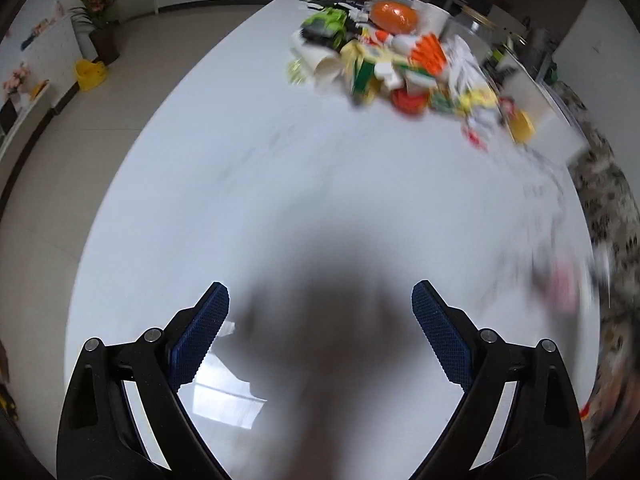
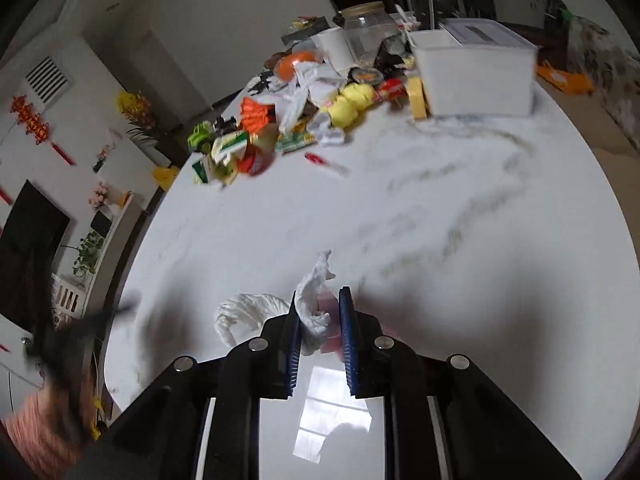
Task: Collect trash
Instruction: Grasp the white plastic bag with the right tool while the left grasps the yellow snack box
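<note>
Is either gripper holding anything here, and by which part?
Right gripper: jaws closed on a crumpled white tissue, pinched at its middle. Left gripper: open, holding nothing.

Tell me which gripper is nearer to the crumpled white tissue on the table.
Right. The right gripper has the crumpled white tissue pinched between its pads. The left gripper hangs open over bare table, with nothing between its fingers.

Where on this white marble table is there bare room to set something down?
The white marble table is bare across its broad middle, between the colourful trash pile and the right gripper clamping crumpled white tissue. The near end under the open left gripper is also free. The far end is crowded around the white plastic bin.
</note>
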The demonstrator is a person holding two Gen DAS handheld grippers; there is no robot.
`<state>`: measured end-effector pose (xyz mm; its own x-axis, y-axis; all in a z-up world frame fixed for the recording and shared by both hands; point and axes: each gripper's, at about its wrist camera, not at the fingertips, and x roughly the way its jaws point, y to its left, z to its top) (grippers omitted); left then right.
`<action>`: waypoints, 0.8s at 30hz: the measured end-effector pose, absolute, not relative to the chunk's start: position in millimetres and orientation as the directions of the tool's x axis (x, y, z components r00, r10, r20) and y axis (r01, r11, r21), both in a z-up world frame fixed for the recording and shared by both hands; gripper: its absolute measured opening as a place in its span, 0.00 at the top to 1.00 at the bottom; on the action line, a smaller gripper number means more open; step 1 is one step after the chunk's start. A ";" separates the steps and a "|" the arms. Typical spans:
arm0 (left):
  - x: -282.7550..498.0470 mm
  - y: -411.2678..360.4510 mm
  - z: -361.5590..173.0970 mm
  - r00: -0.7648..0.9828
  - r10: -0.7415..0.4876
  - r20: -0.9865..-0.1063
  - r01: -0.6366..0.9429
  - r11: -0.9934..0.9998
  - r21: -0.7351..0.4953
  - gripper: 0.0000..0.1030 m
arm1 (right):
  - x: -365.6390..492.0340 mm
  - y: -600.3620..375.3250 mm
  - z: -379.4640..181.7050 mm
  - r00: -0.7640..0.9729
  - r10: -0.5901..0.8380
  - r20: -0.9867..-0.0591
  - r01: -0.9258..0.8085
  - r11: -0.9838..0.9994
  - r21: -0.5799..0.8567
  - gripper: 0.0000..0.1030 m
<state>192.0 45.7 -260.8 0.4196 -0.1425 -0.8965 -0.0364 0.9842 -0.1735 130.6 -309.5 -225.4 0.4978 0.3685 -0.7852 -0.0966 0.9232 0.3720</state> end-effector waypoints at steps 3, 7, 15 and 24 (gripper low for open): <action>264.0 36.3 -265.0 0.410 -0.143 -0.901 -0.083 0.978 -0.192 0.12 | 106.3 -306.5 -221.2 0.512 0.382 -0.769 -0.089 0.914 0.395 0.83; 341.9 32.7 -274.2 0.389 -0.097 -0.916 -0.163 0.972 -0.172 0.12 | 88.7 -307.1 -220.0 0.515 0.393 -0.762 -0.065 0.904 0.422 0.83; 383.9 38.8 -286.9 0.323 -0.202 -0.924 -0.182 0.946 -0.270 0.88 | 67.8 -301.6 -220.3 0.513 0.402 -0.758 -0.043 0.894 0.445 0.83; 287.3 50.8 -206.0 0.431 -0.385 -0.816 0.084 0.918 -0.389 0.89 | 70.2 -287.3 -204.5 0.533 0.421 -0.734 -0.078 0.888 0.453 0.83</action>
